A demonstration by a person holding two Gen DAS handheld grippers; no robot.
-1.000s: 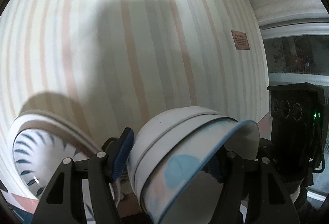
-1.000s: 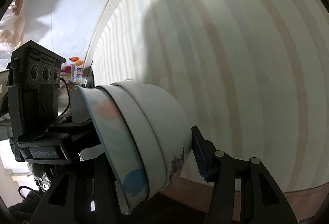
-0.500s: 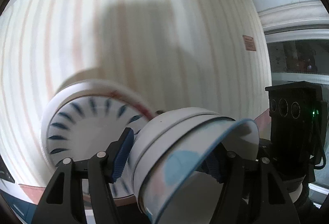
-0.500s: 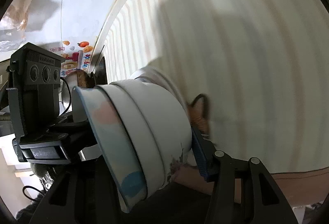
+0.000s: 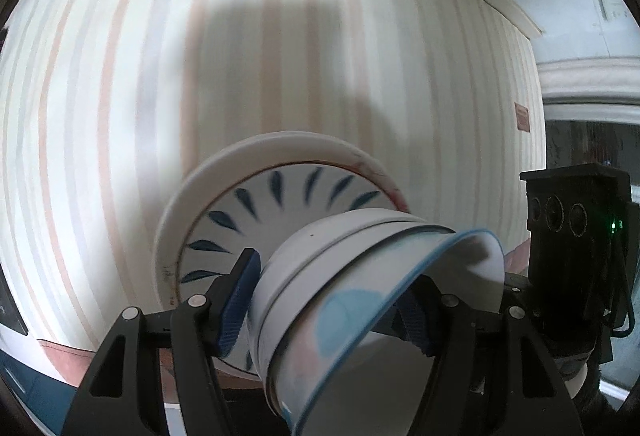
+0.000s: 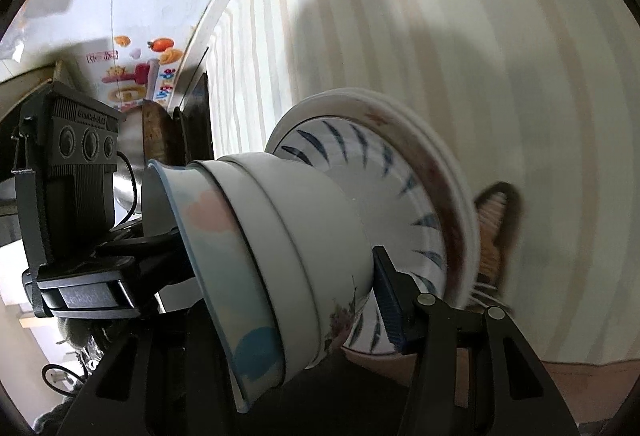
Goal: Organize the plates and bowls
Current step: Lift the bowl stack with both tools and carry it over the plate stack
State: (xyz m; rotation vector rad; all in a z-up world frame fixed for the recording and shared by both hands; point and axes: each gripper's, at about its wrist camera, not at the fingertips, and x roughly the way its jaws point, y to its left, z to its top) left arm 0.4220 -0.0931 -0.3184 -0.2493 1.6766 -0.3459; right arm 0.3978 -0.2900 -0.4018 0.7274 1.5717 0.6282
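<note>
Two hand-held grippers, left (image 5: pixel 320 300) and right (image 6: pixel 280 300), pinch my nested stack of white ceramic bowls (image 6: pixel 276 256) from opposite sides, tilted just before the blue-leaf-patterned plate stack (image 6: pixel 384 195), so uneven squeeze could slip it.

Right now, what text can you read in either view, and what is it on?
"GenRobot.AI": embossed on the black camera module, on its top and lower front; faint.
Colourful wall sticker: lettering too blurred to read.
Brown wall plaque: too small to read.
</note>
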